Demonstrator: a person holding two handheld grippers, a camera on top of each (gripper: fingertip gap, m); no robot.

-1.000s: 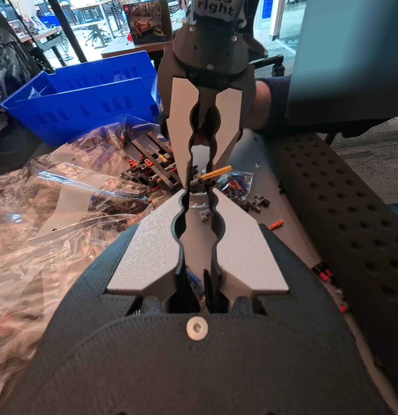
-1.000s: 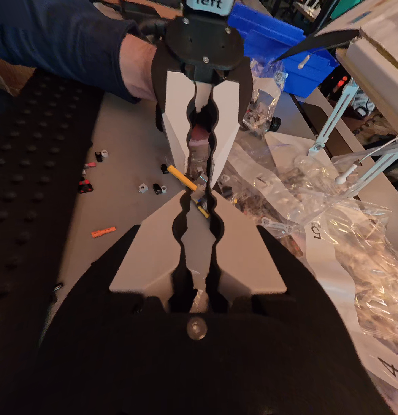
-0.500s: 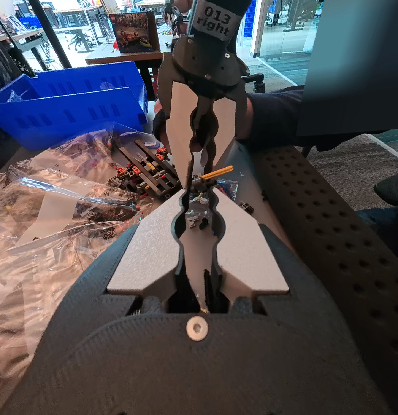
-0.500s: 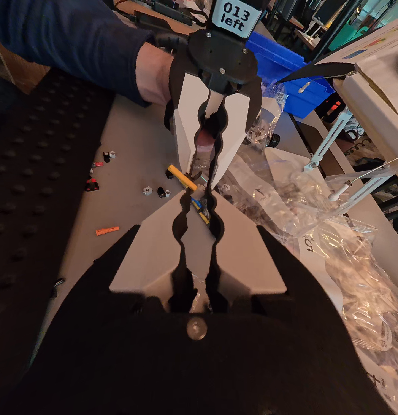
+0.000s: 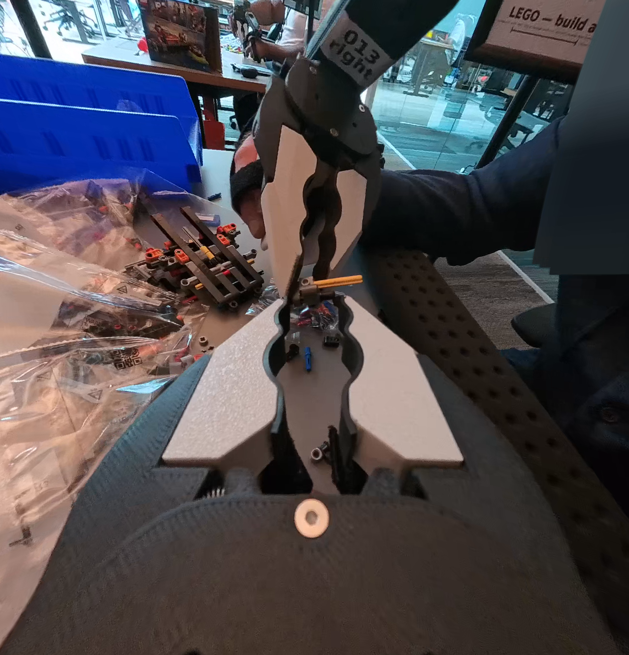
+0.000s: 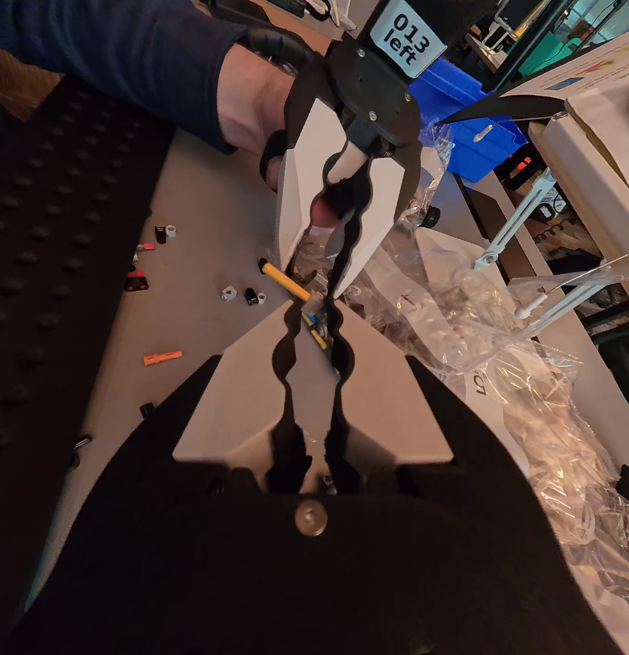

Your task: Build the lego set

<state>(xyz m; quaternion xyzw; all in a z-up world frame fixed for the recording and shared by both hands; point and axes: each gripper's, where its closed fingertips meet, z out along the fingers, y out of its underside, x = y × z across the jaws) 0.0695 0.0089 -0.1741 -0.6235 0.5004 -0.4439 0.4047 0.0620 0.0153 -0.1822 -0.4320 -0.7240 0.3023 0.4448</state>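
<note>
Left gripper [image 5: 313, 301] jaws parted, holding nothing; right gripper [image 6: 311, 304] jaws pinched on small grey connector with yellow axle [image 5: 337, 281] at frame centre; black beam lego frame [image 5: 203, 262] centre-left on grey table [image 6: 206, 219]; clear plastic bags [image 5: 57, 319] far left.

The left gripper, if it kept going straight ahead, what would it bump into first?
Most likely the small grey connector with the yellow axle, which the right gripper holds right at the left gripper tips. Depth is hard to judge.
</note>
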